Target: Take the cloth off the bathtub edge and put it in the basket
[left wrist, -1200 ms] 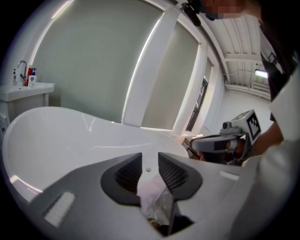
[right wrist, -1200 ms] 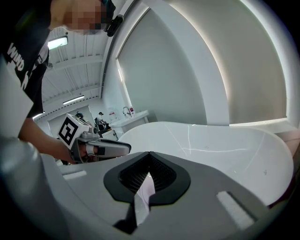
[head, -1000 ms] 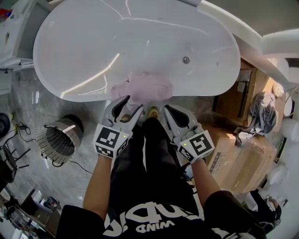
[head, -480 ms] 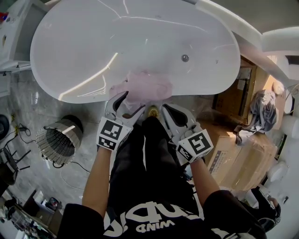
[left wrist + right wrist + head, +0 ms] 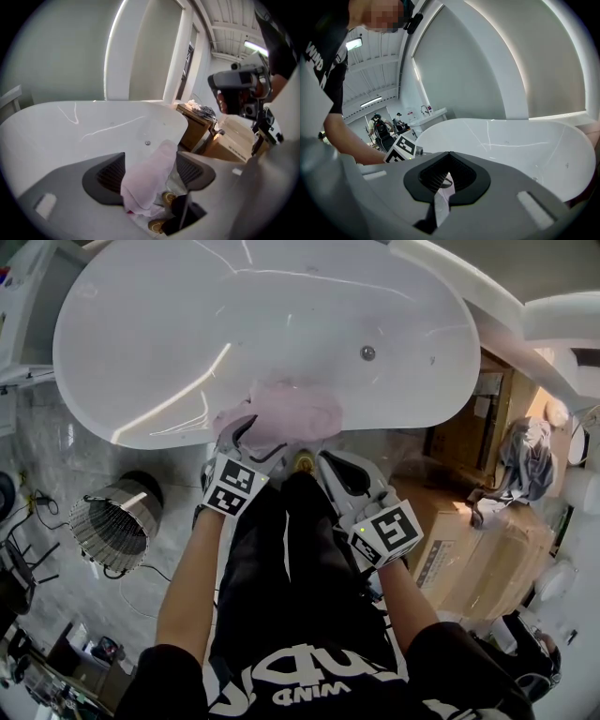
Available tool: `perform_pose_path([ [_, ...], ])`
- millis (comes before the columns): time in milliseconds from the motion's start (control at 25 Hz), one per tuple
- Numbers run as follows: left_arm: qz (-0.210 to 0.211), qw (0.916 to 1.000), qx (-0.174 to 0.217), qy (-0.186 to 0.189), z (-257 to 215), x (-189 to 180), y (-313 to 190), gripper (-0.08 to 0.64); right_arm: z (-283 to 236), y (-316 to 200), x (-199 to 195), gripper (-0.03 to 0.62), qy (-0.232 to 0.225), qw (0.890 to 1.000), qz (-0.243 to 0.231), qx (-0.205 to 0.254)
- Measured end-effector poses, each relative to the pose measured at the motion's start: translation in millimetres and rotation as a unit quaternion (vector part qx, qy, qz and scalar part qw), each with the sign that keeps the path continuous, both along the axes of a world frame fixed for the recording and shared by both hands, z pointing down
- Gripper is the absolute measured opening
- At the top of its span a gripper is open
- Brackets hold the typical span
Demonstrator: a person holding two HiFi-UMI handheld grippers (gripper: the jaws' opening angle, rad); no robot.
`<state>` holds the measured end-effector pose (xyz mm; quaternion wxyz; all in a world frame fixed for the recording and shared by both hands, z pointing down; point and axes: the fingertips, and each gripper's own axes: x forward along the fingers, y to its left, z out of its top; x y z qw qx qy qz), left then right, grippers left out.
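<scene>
The soft, crumpled pale-pink cloth (image 5: 286, 413) hangs in loose folds over the near rim of the glossy white oval bathtub (image 5: 187, 324), whose shell looks smooth and hard. My left gripper (image 5: 246, 439) straddles the cloth with a ribbed dark pad on either side. Its jaws are wide, have just been opening, and are not clamped on the fabric. My right gripper (image 5: 325, 463) sits just beside it with its jaws closed together on nothing. The round wire-mesh basket (image 5: 111, 521) stands on the grey marbled floor (image 5: 56, 456), well apart to the left.
</scene>
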<state>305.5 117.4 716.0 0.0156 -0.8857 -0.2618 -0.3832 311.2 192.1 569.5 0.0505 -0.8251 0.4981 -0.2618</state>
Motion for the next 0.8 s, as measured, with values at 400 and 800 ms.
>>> perform_pose_path([
  [400,0.052,0.9972,0.040,-0.036,57,2,15,0.379,7,5,2,0.005,-0.010,1.000,0.006,-0.004],
  [800,0.057,0.9955,0.054,-0.054,82,3,24,0.385,14,11,5,0.005,-0.022,1.000,0.020,-0.007],
])
